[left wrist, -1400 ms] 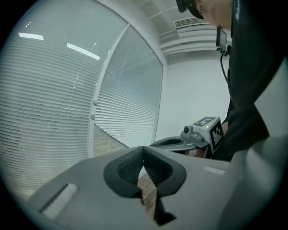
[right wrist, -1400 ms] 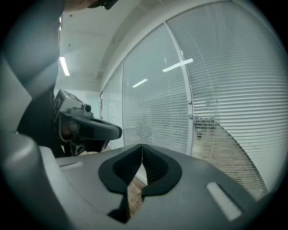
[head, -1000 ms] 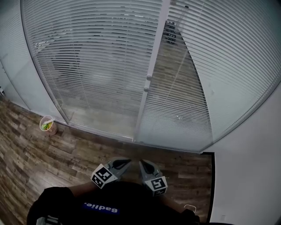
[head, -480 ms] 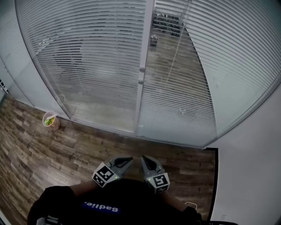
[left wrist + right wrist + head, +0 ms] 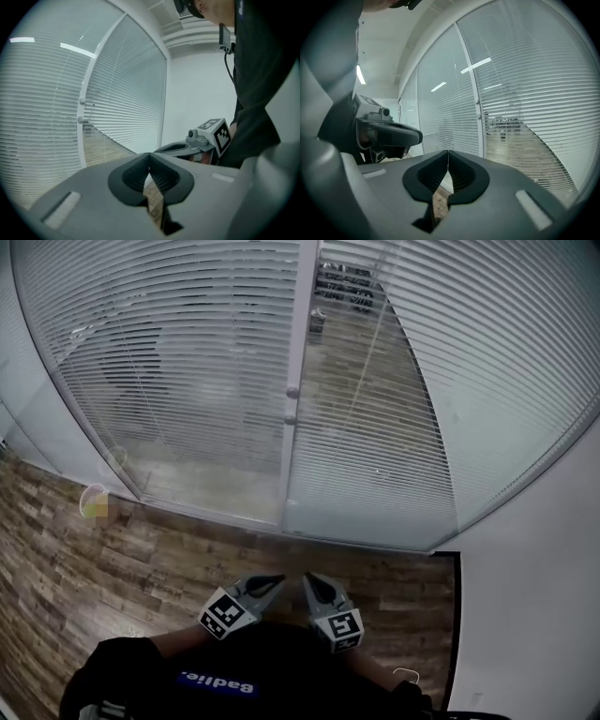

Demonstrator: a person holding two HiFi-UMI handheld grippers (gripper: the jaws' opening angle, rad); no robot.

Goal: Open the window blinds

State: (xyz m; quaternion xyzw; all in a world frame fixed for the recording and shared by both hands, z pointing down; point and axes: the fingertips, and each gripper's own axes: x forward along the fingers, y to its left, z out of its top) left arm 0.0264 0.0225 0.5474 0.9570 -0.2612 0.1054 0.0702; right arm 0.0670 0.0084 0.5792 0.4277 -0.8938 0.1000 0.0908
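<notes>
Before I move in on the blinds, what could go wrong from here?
The left gripper and right gripper both have jaws shut, so either would likely bump the knobs rather than grasp one. The two knobs sit close together on the frame post; taking the wrong one looks easy. A cup sits on the floor at left, possibly underfoot.

The window blinds (image 5: 178,362) are white, ruled all over with thin level slats, and the wall (image 5: 534,596) beside them is plain white. The floor (image 5: 84,577) is brown wood-grain planks in mixed tones. The left claw (image 5: 277,579) and right claw (image 5: 307,577) are grey and black with black-and-white square markers, and the person's top (image 5: 262,657) is black.
</notes>
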